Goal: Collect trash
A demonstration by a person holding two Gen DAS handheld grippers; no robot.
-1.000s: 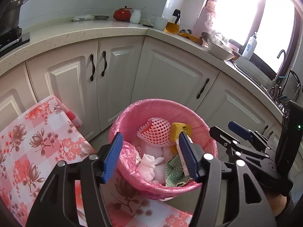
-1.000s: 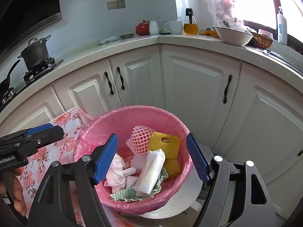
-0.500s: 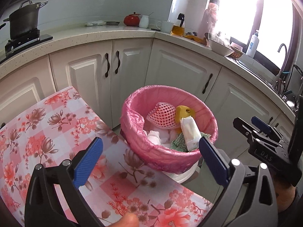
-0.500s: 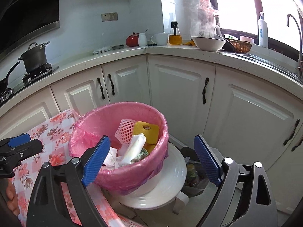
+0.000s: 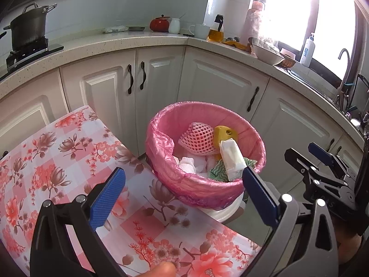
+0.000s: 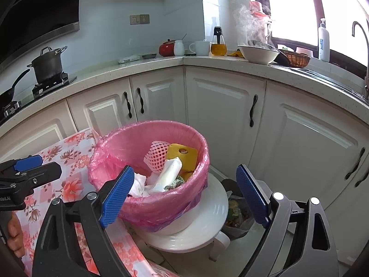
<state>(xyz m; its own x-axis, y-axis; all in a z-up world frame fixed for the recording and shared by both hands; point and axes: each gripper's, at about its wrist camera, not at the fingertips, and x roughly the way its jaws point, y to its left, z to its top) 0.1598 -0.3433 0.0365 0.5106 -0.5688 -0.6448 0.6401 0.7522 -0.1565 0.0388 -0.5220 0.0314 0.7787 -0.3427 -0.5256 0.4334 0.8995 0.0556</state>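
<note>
Pink-lined trash bin [image 5: 205, 152] centre frame on a white stool [image 6: 196, 226], stuffed with foam net, yellow sponge, white wrapper, left gripper [image 5: 182, 196] gaping wide and empty, right gripper [image 6: 184, 194] likewise

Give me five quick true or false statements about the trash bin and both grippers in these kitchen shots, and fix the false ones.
1. The bin has a pink liner. True.
2. The left gripper is clamped on a tissue. False: its jaws stand wide apart and hold nothing.
3. A yellow sponge lies in the bin beside a pink foam net. True.
4. The bin stands on the flowered tablecloth. False: it sits on a white stool beside the table.
5. The right gripper is shut. False: it is open and empty.
</note>
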